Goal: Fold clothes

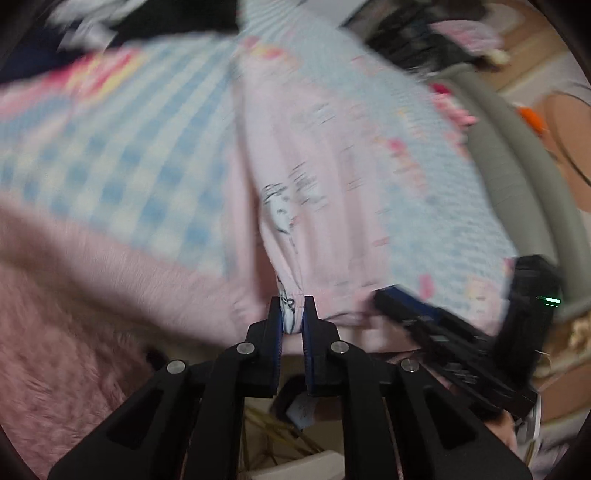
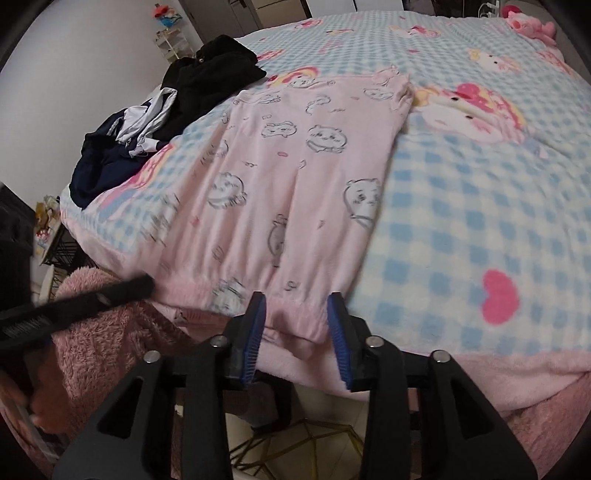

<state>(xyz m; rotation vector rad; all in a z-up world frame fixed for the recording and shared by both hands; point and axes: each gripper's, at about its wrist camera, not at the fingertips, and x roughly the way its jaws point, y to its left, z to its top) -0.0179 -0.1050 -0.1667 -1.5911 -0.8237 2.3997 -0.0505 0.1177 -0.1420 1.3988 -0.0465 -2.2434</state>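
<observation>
Pink pyjama trousers (image 2: 295, 177) printed with cartoon faces lie flat on the bed, with the waistband at the near edge. My left gripper (image 1: 293, 310) is shut on a bunched fold of that pink hem (image 1: 291, 295). The left wrist view is motion-blurred. My right gripper (image 2: 297, 317) straddles the waistband's corner (image 2: 295, 332). Its blue pads (image 2: 255, 325) stand apart, with a gap to the cloth on each side. The left gripper shows as a blurred black bar (image 2: 110, 291) at the left of the right wrist view.
A blue-and-white checked blanket (image 2: 461, 221) with cartoon prints covers the bed. A pile of dark and white clothes (image 2: 177, 99) lies at the far left. A pink plush toy (image 2: 532, 22) sits at the far right. A fluffy pink throw (image 2: 103, 332) hangs at the near edge.
</observation>
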